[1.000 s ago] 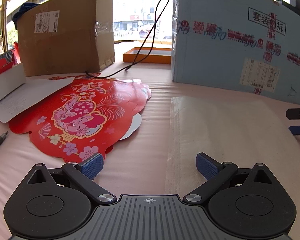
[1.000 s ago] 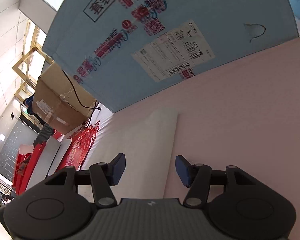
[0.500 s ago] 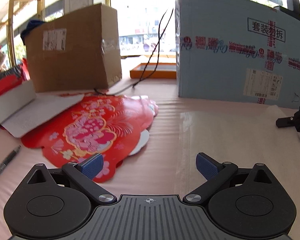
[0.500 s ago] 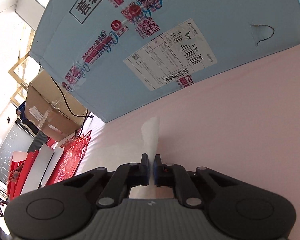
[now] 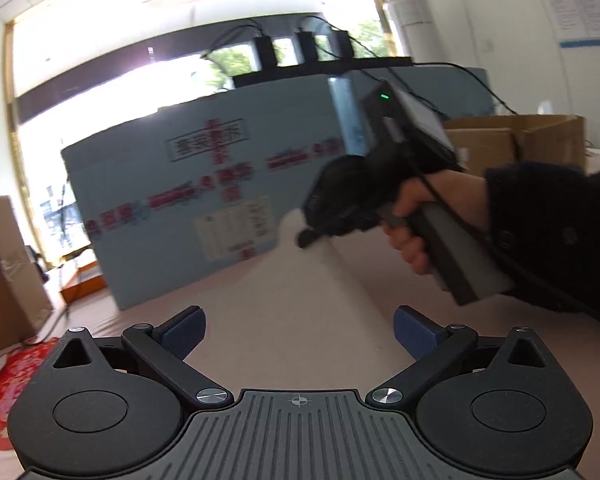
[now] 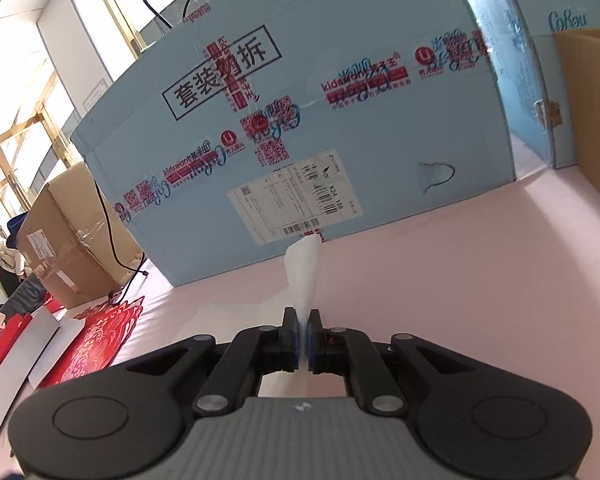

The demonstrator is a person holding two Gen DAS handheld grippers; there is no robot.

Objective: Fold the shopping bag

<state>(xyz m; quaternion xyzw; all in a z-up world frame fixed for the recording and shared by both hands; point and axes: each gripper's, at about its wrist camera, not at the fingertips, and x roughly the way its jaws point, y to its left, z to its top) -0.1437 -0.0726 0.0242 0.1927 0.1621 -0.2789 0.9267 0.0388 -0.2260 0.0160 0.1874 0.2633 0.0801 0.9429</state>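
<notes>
The shopping bag (image 5: 300, 292) is a thin, pale, translucent sheet lying on the pink table. My right gripper (image 6: 303, 326) is shut on an edge of the bag (image 6: 304, 276) and holds that edge lifted off the table in a peak. In the left wrist view the right gripper (image 5: 306, 236) shows at upper right, held by a hand, with the bag rising to it. My left gripper (image 5: 298, 330) is open and empty, its blue pads just above the near part of the bag.
A large light-blue carton (image 6: 300, 128) stands close behind the bag. A brown cardboard box (image 6: 72, 236) stands at the left, with red paper cut-outs (image 6: 104, 336) and white card (image 6: 36, 356) in front of it. Another brown box (image 6: 592, 100) is at the right.
My right gripper has closed on the bag's edge and lifted it. My left gripper has swung to the right and tilted up, so it faces the lifted bag and the right gripper.
</notes>
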